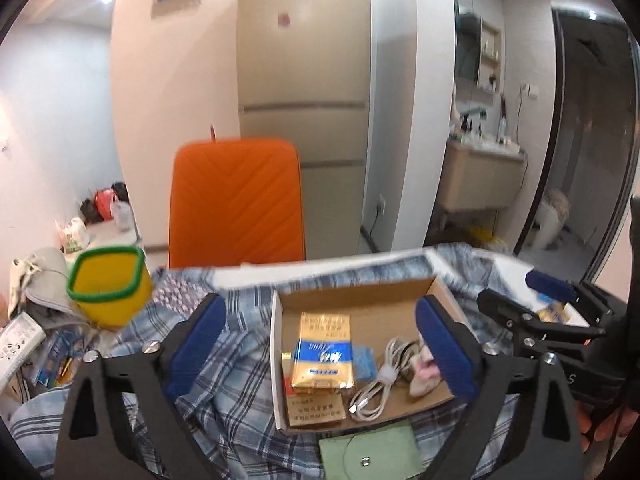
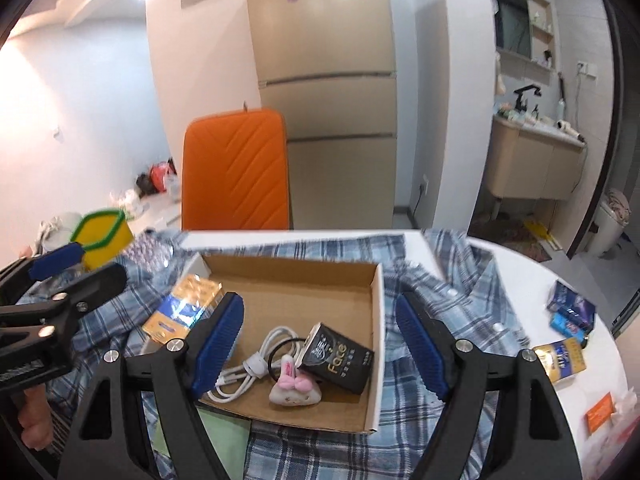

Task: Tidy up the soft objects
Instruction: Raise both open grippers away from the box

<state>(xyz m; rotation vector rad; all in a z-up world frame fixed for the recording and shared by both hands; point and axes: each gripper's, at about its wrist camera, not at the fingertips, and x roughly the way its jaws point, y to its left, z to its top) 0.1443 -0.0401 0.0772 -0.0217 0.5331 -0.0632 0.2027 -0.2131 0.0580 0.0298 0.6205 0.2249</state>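
Cloth first: your blue-and-white checked shirt (image 2: pixel 452 280) lies rumpled and spread across the white table (image 2: pixel 520 268), its buttoned front running off to the right, and an open cardboard box (image 2: pixel 376 320) sits right on top of it. Inside the box you have a white coiled cable (image 2: pixel 244 372), a black hair tie, a small pink-eared plush toy (image 2: pixel 294 390) and a black packet (image 2: pixel 338 360) leaning against the right wall; in the left wrist view a gold packet (image 1: pixel 322 354) also lies at the box's left side. A pale green pouch (image 1: pixel 372 456) lies on the shirt just in front of the box. Your left gripper (image 1: pixel 320 344) hangs above the box with its jaws spread wide and nothing between them; your right gripper (image 2: pixel 320 344) is likewise wide apart and empty over the box. A yellow cup with a green rim (image 1: pixel 110 286) stands at the shirt's far left, an orange chair back (image 1: pixel 236 204) rises behind the table, and small packets (image 2: pixel 568 312) lie at the right edge.
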